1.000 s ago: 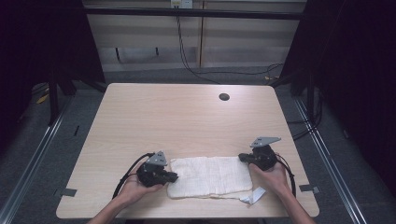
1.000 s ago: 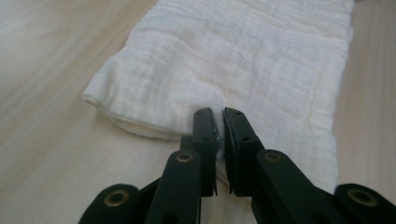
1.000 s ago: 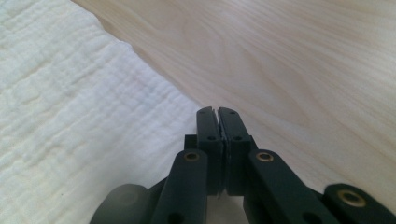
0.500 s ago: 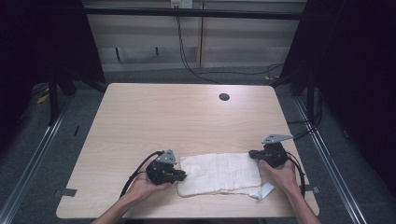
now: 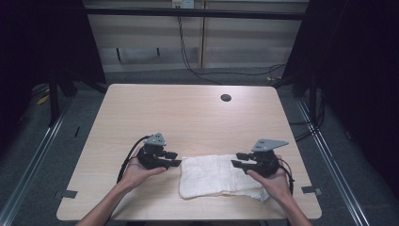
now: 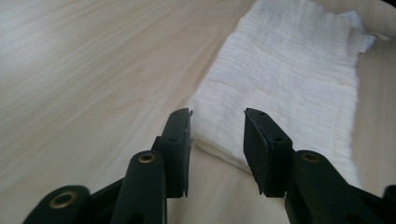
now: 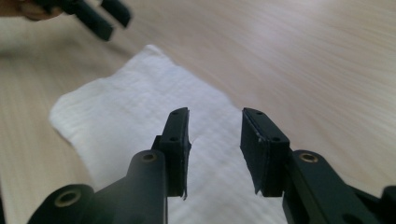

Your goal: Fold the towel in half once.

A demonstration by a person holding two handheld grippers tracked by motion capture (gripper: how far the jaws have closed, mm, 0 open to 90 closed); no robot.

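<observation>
1. Folded white cloth (image 5: pixel 220 176) lying flat on the light wooden table (image 5: pixel 188 117), near the front edge, at about 5 o'clock from the table's centre in the high view
2. Long axis running from 9 o'clock to 3 o'clock, along the front edge; left short end squared off, right end ragged with a loose corner poking out toward 4 o'clock
3. Left gripper (image 5: pixel 172 159) held in the left hand (image 5: pixel 141 169), at 9 o'clock of the cloth, pointing toward 3 o'clock, jaws parted with nothing between them
4. In the left gripper view, left gripper (image 6: pixel 217 126) hanging just over the cloth's near corner, cloth (image 6: pixel 289 74) stretching away toward 1 o'clock
5. Right gripper (image 5: pixel 239 159) held in the right hand (image 5: pixel 273 181), over the cloth's right part, pointing toward 9 o'clock, jaws parted and empty
6. In the right gripper view, right gripper (image 7: pixel 215 125) above the cloth (image 7: pixel 140 112), cloth reaching toward 10 o'clock, with the other gripper blurred at the top left corner
7. Small dark round hole (image 5: pixel 226 98) in the table at 12 o'clock, well apart from the cloth
</observation>
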